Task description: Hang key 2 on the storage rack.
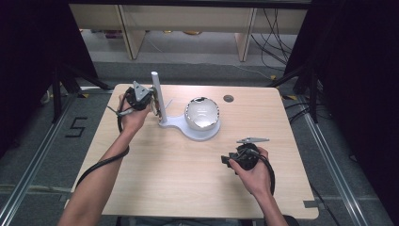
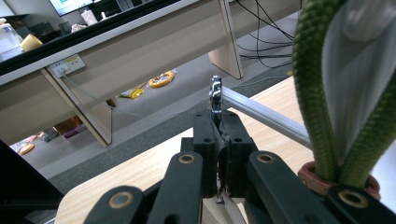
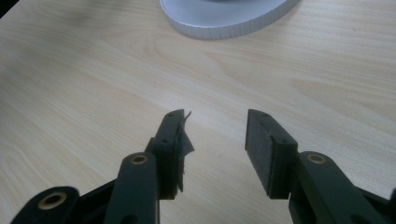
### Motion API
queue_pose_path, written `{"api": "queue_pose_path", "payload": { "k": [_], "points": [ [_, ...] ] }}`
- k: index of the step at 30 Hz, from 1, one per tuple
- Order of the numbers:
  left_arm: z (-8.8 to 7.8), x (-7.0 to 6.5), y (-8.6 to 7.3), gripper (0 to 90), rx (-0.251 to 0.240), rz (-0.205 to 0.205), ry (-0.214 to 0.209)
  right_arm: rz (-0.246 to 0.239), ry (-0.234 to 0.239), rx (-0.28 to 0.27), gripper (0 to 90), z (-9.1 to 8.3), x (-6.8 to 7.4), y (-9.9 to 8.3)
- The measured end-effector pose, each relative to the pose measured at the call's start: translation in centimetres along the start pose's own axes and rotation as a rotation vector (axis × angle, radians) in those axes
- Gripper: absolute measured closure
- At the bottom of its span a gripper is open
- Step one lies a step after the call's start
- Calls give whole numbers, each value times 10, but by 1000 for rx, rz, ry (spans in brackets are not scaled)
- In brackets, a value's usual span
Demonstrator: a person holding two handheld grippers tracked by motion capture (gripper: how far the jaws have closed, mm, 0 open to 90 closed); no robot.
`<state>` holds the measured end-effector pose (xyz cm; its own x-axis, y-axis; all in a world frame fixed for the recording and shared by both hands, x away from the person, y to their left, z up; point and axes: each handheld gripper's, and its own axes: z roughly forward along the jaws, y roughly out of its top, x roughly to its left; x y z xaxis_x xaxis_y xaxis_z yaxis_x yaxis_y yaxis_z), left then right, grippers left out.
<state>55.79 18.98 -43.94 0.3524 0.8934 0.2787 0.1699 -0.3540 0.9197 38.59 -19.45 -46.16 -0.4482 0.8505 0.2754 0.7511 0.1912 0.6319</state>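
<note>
Left hand-held gripper (image 2: 217, 140), lower centre of its view, is clamped on a thin metal piece (image 2: 215, 95), its lower part hidden between the jaws. Right hand-held gripper (image 3: 215, 140) is held apart above the worktop (image 3: 84, 84); the white base (image 3: 224, 18) is cut off at the frame top.

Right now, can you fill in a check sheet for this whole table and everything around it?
Surface: light wooden table, mostly bare.
Job's things: white stand with an upright post; shiny dome on its base; thin shiny piece.
Clutter: nothing seen, apart from a small round hole in the table.
Grippers: left gripper shut on the thin shiny piece beside the post; right gripper open over bare wood.
Cables: black cable along the left forearm.
Surroundings: desks behind, loose wires on the floor.
</note>
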Motion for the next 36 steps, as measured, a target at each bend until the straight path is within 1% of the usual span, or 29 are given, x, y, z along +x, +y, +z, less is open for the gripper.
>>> {"api": "queue_pose_path", "payload": {
  "k": [3,7,9,10,11,12,13,14,15,16,17,18,19,21,23,24,25,26,29,31,33,34,35,36],
  "points": [
    [1,-2,0,862,-4,-4,-9,0,-6,2,583,0,0,0],
    [0,-2,-1,860,-3,-8,-16,0,-1,4,583,0,0,0],
    [0,-2,-1,858,-3,-7,-20,-9,-1,-5,583,0,-1,0],
    [-1,-2,-1,852,-2,-9,-23,6,2,-2,583,0,0,0],
    [-1,-2,-2,837,-6,-13,-27,9,4,-1,582,0,0,0],
    [-3,-2,-2,811,-4,-20,-37,8,4,-1,582,0,0,0],
    [-4,-2,-3,791,-8,-15,-34,3,1,-2,582,0,0,0],
    [-6,-2,-3,771,-8,-1,-29,10,3,0,582,-1,0,0],
    [-8,-2,-4,743,-12,-8,-38,18,5,4,582,-1,1,0],
    [-11,-2,-4,719,-13,-14,-40,14,6,2,582,-1,1,0],
    [-13,-2,-5,692,-18,-4,-38,40,7,10,582,-1,2,-1],
    [-16,-2,-5,657,-25,-8,-44,-3,3,-1,582,0,-1,0],
    [-18,-2,-5,635,-24,-3,-44,-3,0,-1,582,-1,-1,0],
    [-23,-2,-7,599,-25,7,-44,20,5,7,582,-1,1,-1],
    [-28,-1,-9,588,-22,11,-40,22,5,8,582,-1,1,-1],
    [-30,0,-10,576,-20,4,-40,-3,-5,-3,582,0,-1,-1],
    [-30,0,-10,563,-20,4,-40,3,-3,-10,582,0,0,-1],
    [-34,2,-11,556,-19,-2,-41,-2,-3,5,581,0,-1,-1],
    [-43,4,-14,545,-21,-6,-43,-2,-5,7,581,0,0,-1],
    [-49,6,-15,530,-19,-20,-42,4,-3,-14,582,0,0,-1],
    [-52,6,-16,513,-21,-26,-43,2,-4,-17,582,1,0,-1],
    [-58,8,-17,504,-24,-24,-42,4,0,4,582,-1,0,-1],
    [-61,9,-18,498,-27,-26,-42,-7,-3,0,582,0,-1,-1],
    [-65,10,-18,491,-27,-31,-42,-3,-3,-1,582,0,-1,-1]
  ]
}}
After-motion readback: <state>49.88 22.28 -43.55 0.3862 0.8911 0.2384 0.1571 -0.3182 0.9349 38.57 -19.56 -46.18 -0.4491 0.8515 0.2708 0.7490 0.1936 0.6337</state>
